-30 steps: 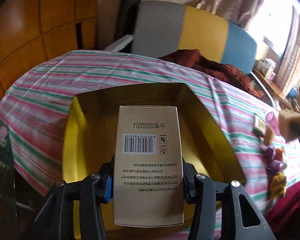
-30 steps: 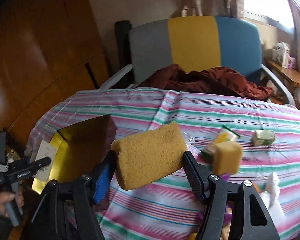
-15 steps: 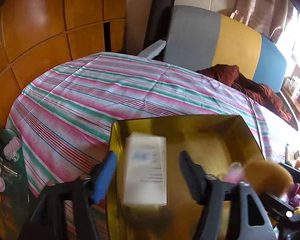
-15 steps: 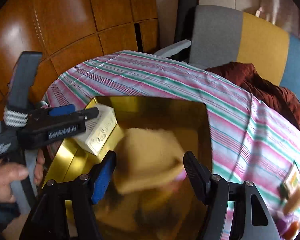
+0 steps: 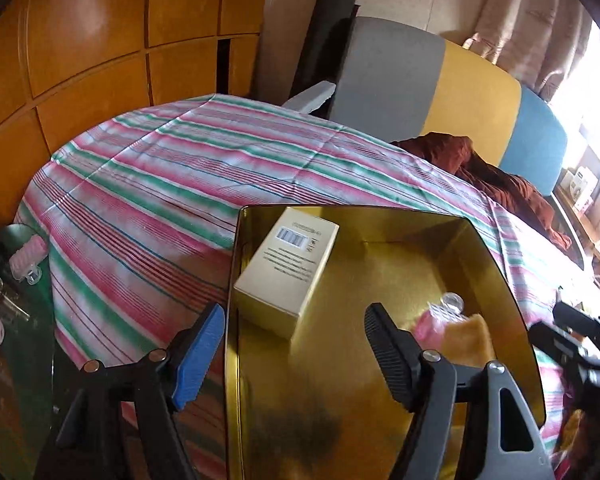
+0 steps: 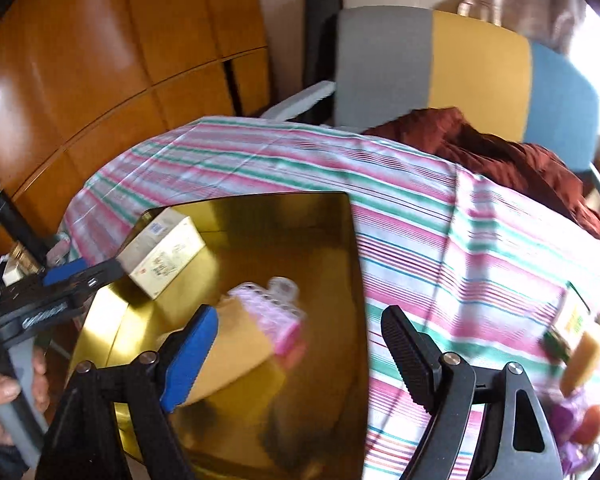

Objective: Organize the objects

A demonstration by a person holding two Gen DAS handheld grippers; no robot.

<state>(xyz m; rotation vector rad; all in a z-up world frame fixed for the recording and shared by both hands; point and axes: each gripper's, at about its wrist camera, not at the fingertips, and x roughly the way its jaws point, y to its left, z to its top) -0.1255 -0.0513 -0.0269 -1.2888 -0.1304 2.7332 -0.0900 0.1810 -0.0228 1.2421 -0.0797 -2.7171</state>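
Now that both grippers have let go, the shiny gold metal tin (image 5: 380, 360) on the striped tablecloth (image 5: 160, 184) holds the beige barcoded carton (image 5: 288, 272) at its far-left corner, the yellow sponge (image 6: 236, 344) and a pink ridged bottle (image 6: 276, 312) alongside. 1 s ago each was still clamped. Left gripper (image 5: 294, 344) and right gripper (image 6: 296, 348) open, empty. 2 drops done; loose items remain right.

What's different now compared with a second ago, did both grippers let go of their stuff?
Yes. The left gripper released the cardboard box, the right gripper the sponge; both now lie in the gold tray, jaws open. The tray and the striped tablecloth stayed put.
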